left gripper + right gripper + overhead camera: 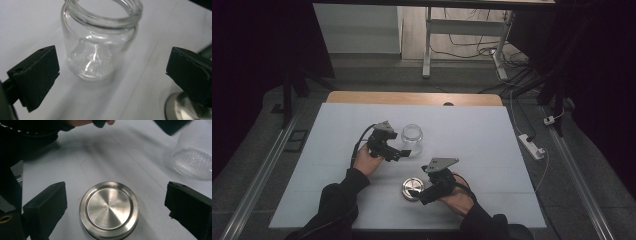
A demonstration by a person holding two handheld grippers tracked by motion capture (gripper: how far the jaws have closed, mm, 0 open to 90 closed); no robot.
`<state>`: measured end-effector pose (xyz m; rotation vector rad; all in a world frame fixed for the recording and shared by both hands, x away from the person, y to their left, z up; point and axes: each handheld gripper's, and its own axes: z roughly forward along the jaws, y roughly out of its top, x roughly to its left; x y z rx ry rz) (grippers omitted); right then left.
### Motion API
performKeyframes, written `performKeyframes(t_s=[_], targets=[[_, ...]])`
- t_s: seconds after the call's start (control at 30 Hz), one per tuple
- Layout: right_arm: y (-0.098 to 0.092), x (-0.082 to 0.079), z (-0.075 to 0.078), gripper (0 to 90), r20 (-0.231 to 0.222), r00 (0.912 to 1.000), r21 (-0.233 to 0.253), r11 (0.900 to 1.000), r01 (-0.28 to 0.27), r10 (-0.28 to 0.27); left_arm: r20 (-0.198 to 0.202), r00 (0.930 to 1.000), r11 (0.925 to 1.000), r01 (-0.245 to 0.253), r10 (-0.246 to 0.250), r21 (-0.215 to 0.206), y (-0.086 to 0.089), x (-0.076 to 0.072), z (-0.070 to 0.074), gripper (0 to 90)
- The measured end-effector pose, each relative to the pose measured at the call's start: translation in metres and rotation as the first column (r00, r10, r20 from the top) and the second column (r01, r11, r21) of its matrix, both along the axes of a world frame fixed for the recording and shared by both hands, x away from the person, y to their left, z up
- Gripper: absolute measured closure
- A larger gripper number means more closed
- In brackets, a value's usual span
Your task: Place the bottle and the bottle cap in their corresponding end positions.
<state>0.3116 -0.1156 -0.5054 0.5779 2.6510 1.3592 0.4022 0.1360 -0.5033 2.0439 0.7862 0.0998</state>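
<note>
Worktop lay bare right and far of the open jar and lid, left tool and right tool both gaping, gripping nothing.

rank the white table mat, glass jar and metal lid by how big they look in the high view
1. white table mat, by far the largest
2. glass jar
3. metal lid, close to the jar in apparent size, so that order is unsure

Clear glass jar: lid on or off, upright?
Open and upright. The clear glass jar shows a bare threaded rim, empty inside; the round steel lid lies apart on the white table.
</note>
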Motion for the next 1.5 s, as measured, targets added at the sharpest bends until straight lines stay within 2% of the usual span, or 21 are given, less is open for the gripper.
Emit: performKeyframes(t_s=[0.2,0.37,0.6,0.73,1.07,1.5], targets=[[-0.006,-0.001,0.006,0.4,0.025,0.9989,0.03,0.999,0.039,-0.039,0.014,0.9999,0.9999,0.006,-0.006,-0.01,0.011,-0.012,0.003,0.0],[-0.011,0.0,0.007,0.0,0.02,0.9987,0.023,0.999,0.047,-0.047,0.007,0.9997,0.9995,0.022,-0.022,-0.021,0.018,-0.023,0.005,0.0],[-0.018,0.001,0.01,0.0,0.015,0.9981,0.022,0.998,0.059,-0.059,-0.009,0.9996,0.9996,0.028,-0.028,-0.007,0.025,-0.041,0.005,0.0],[-0.022,0.001,0.012,0.0,0.016,0.998,0.026,0.998,0.061,-0.061,-0.005,0.9995,0.9995,0.033,-0.033,0.001,0.027,-0.052,0.007,0.0],[-0.038,-0.002,0.015,0.0,0.017,0.9963,0.013,0.996,0.084,-0.084,-0.003,0.9998,0.9998,0.019,-0.019,0.009,0.034,-0.078,0.012,0.0],[-0.063,-0.008,0.02,0.0,0.037,0.9877,0.01,0.988,0.151,-0.152,-0.003,0.9997,0.9995,-0.026,0.026,0.018,0.059,-0.118,0.01,0.0]])
